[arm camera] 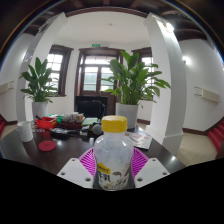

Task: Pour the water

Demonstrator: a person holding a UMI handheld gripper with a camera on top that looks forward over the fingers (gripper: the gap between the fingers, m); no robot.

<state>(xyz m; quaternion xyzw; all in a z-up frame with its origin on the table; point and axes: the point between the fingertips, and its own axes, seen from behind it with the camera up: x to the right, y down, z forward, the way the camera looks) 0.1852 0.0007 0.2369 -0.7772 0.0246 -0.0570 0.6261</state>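
A clear plastic bottle [113, 160] with a yellow cap and a white and yellow label stands upright between my fingers. My gripper [113, 167] is shut on it: both magenta pads [87, 162] press against the bottle's sides. The bottle looks held above the dark table [30, 158]. A red cup-like thing [45, 125] and a small red lid [47, 146] lie on the table beyond and to the left of the fingers.
Several small items clutter the table behind the bottle. Two large potted plants [132, 85] stand beyond, one at the left [40, 85]. A white pillar [165, 80] rises at the right. Windows and dark furniture fill the back wall.
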